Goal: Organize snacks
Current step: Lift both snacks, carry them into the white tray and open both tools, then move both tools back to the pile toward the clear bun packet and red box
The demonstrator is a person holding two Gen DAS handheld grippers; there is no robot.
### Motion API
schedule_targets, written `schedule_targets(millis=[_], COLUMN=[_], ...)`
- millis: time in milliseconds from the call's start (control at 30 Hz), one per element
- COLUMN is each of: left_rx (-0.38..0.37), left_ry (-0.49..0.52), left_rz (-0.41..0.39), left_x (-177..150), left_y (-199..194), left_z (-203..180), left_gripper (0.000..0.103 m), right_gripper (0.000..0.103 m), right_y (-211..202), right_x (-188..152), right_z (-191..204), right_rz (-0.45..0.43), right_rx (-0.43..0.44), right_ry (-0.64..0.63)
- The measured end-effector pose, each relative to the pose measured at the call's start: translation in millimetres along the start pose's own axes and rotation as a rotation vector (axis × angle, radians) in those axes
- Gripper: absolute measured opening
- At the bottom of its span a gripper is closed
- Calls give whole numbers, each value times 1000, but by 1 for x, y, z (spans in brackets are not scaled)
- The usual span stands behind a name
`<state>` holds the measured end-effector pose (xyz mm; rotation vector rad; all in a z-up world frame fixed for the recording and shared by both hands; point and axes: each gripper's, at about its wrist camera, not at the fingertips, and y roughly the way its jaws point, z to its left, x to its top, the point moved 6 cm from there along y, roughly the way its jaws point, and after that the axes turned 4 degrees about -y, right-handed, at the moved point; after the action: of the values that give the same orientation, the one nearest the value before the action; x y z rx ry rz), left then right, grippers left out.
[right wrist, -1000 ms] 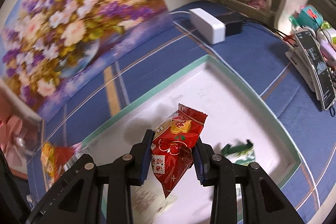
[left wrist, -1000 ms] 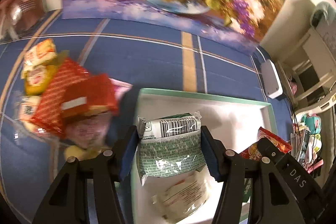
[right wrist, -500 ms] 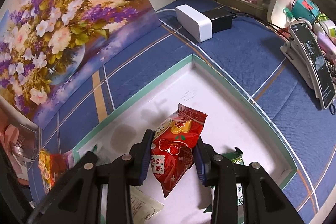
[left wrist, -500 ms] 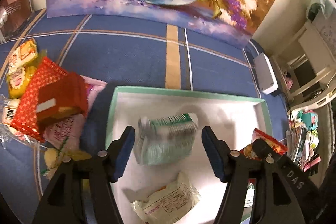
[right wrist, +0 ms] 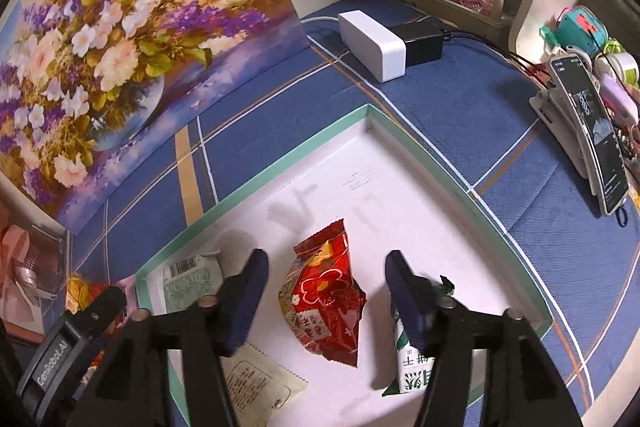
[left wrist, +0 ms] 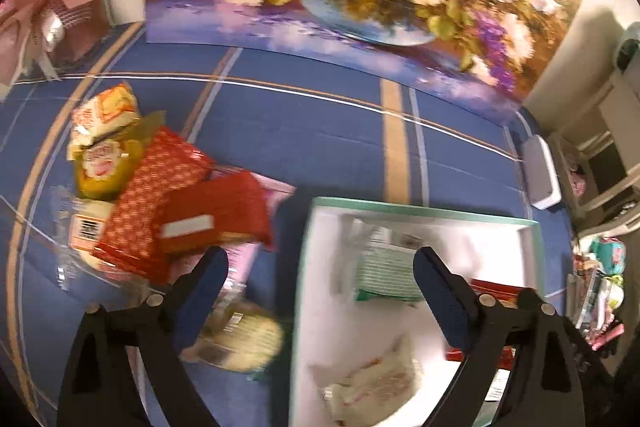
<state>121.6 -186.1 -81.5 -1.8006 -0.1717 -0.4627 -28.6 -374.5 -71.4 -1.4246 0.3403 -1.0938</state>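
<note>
A white tray with a green rim [left wrist: 420, 213] [right wrist: 448, 171] lies on the blue cloth. My left gripper [left wrist: 320, 281] is open and empty above the tray's left edge. A green striped packet [left wrist: 386, 269] [right wrist: 188, 281] lies in the tray near its far left corner, with a pale packet [left wrist: 372, 387] [right wrist: 260, 383] closer. My right gripper [right wrist: 324, 291] is open above a red flowered packet [right wrist: 324, 301] lying loose in the tray. A green-and-white carton [right wrist: 412, 367] lies under its right finger.
A pile of loose snacks lies left of the tray: red packets [left wrist: 176, 215], yellow ones [left wrist: 104, 135] and a pale green one [left wrist: 244, 339]. A flower painting [right wrist: 120, 27] stands behind. A white box [right wrist: 376, 43], phone stand [right wrist: 592, 131] and shelf clutter are at right.
Both grippers opened. The left let the green striped packet drop into the tray and swung left. The right released the red flowered packet, which now lies on the tray floor.
</note>
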Motion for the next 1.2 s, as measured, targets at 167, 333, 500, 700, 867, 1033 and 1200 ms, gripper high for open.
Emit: schedule_targets(millis=[167,333,500,700,867,1033,1200], left_rx=[54,72,54,-4,85,177,187], left_ry=[-17,-41,-82,-147,-164,-211,-279], left_rz=[-58,-101,-168,-115,-154,-154,-153], left_x=[9,15,26,29,28,26,23], left_y=[-10,-24,-48,-58,-67,-82,-96], left_z=[27,51,75,103,131,171,205], left_gripper=[94,94,94,94,94,94,94], right_gripper=[82,99,103,103,103,103,103], right_y=[-9,-21,-30,-37,-41,-42,-41], right_x=[-1,-5,-8,-13,-21,-37,-56], right_z=[13,28,44,65,92,129,166], right_rz=[-15,-38,-60,-78,-64,-21,15], right_rx=[11,32,70,123,176,266,304], right_ry=[-44,-78,-105,-125,-177,-233,-301])
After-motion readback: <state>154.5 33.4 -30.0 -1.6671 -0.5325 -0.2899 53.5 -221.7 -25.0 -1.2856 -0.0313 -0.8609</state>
